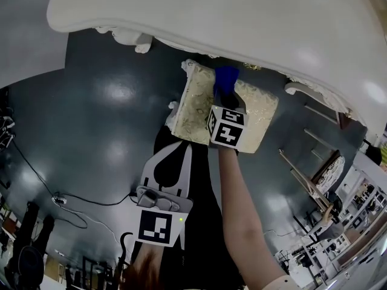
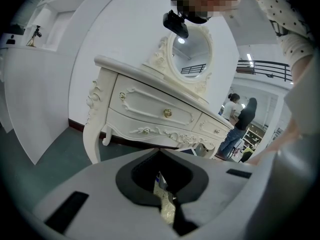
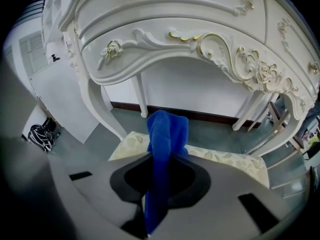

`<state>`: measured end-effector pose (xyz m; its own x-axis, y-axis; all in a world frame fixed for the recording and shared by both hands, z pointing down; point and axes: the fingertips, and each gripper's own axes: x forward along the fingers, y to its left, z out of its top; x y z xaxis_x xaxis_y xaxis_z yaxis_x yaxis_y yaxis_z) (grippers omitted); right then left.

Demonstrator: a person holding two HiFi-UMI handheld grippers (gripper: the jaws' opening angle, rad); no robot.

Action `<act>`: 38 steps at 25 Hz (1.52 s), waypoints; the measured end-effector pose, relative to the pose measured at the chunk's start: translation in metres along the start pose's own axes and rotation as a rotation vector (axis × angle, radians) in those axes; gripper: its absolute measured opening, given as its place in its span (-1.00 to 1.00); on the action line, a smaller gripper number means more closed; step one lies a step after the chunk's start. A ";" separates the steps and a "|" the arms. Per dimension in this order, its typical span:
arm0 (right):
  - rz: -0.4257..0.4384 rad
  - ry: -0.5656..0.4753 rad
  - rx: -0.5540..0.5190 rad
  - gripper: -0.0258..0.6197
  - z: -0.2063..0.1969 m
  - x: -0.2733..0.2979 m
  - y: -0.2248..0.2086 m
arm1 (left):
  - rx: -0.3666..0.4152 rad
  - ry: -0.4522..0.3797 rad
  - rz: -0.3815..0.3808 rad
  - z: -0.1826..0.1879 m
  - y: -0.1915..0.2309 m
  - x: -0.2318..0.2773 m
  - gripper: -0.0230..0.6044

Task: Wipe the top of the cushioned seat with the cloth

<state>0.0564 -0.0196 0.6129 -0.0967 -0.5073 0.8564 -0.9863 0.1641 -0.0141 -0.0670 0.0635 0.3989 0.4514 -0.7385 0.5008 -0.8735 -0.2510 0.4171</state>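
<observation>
Right gripper [image 3: 159,181] pinches the blue cloth [image 3: 167,134] over the cushioned seat [image 3: 235,164] to wipe; left gripper [image 2: 161,181], seemingly closed empty, idles nearer.

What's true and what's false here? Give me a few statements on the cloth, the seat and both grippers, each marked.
The right gripper is shut on the blue cloth. True.
The blue cloth lies spread flat on the floor. False: it is bunched in the right gripper, at the cushioned seat.
The cushioned seat has a pale, leaf-patterned top. True.
The left gripper holds a second cloth. False: it holds nothing.
</observation>
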 end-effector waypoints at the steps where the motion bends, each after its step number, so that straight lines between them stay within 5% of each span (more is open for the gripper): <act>1: 0.003 0.000 0.001 -0.73 0.001 0.000 0.002 | -0.002 -0.002 0.004 0.001 0.002 -0.001 -0.93; 38: 0.118 -0.008 -0.069 -0.73 0.023 0.016 0.066 | -0.049 -0.040 0.107 0.006 0.022 -0.008 -0.93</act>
<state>-0.0130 -0.0363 0.6141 -0.2129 -0.4879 0.8465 -0.9566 0.2805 -0.0790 -0.0906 0.0604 0.3994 0.3476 -0.7838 0.5146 -0.9060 -0.1393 0.3997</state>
